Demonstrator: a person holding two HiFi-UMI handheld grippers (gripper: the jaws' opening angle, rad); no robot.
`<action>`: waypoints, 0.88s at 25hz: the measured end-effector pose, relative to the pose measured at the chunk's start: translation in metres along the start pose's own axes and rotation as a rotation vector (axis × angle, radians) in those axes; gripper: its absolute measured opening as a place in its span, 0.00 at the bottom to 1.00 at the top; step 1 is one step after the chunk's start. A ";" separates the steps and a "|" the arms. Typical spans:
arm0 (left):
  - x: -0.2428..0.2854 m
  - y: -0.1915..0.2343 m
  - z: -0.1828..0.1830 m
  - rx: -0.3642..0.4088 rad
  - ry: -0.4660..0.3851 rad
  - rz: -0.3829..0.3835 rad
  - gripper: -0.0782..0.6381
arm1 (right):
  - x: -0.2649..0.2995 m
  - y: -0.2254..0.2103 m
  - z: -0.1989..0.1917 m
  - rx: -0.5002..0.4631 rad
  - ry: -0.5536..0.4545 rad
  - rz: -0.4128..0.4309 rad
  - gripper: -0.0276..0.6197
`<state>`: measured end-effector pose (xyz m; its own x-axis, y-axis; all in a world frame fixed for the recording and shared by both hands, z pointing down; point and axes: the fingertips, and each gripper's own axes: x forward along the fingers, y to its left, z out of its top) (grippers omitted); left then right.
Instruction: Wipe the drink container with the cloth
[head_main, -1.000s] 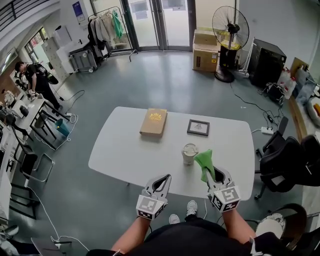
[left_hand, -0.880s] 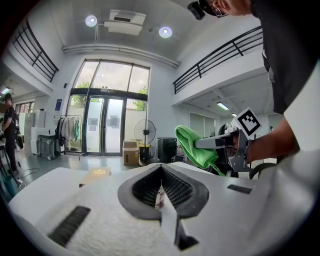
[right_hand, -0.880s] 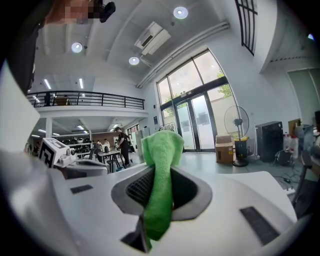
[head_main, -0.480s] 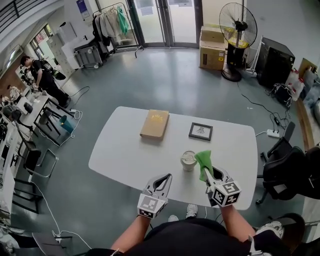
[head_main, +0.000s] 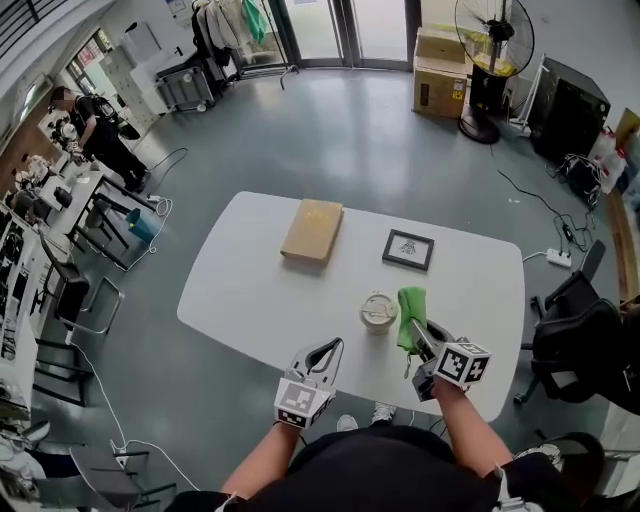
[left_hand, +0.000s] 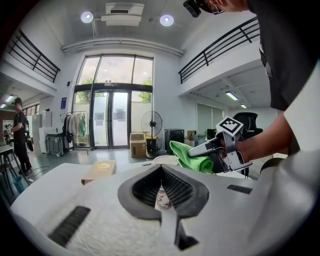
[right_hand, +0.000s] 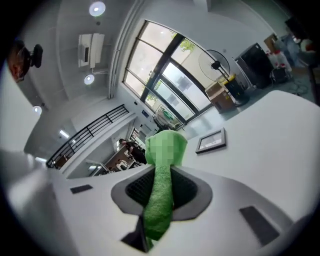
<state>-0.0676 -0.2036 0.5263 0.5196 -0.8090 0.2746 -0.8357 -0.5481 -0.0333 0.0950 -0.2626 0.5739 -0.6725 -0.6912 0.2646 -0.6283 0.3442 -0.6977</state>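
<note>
The drink container (head_main: 379, 312), a pale lidded cup, stands upright near the front of the white table (head_main: 250, 290). My right gripper (head_main: 424, 343) is shut on a green cloth (head_main: 411, 316), which hangs just right of the cup; whether it touches the cup is unclear. In the right gripper view the cloth (right_hand: 161, 192) runs up between the jaws and hides the cup. My left gripper (head_main: 328, 350) is shut and empty, at the table's front edge left of the cup. Its own view shows the cup (left_hand: 163, 193) through the jaw hollow, with the cloth (left_hand: 191, 156) beyond.
A tan book (head_main: 312, 231) lies at the table's far middle and a small framed picture (head_main: 408, 249) to its right. Office chairs (head_main: 575, 330) stand off the right end. A fan (head_main: 493, 40) and cardboard boxes (head_main: 441, 60) stand far back.
My right gripper has turned, its marker cube swinging out to the right, with the cloth still beside the cup. The left gripper has hardly moved. The head view shifted.
</note>
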 end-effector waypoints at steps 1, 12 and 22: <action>0.002 0.000 -0.002 0.001 0.007 0.005 0.13 | 0.002 -0.004 -0.003 0.032 0.011 0.012 0.16; 0.014 -0.005 -0.021 -0.024 0.063 0.064 0.13 | 0.032 -0.023 -0.022 0.281 0.112 0.136 0.16; 0.017 -0.005 -0.026 -0.034 0.071 0.063 0.13 | 0.060 -0.047 -0.053 0.248 0.183 0.045 0.16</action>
<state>-0.0596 -0.2093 0.5556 0.4528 -0.8242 0.3401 -0.8727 -0.4878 -0.0203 0.0635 -0.2868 0.6583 -0.7708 -0.5452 0.3296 -0.4967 0.1903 -0.8468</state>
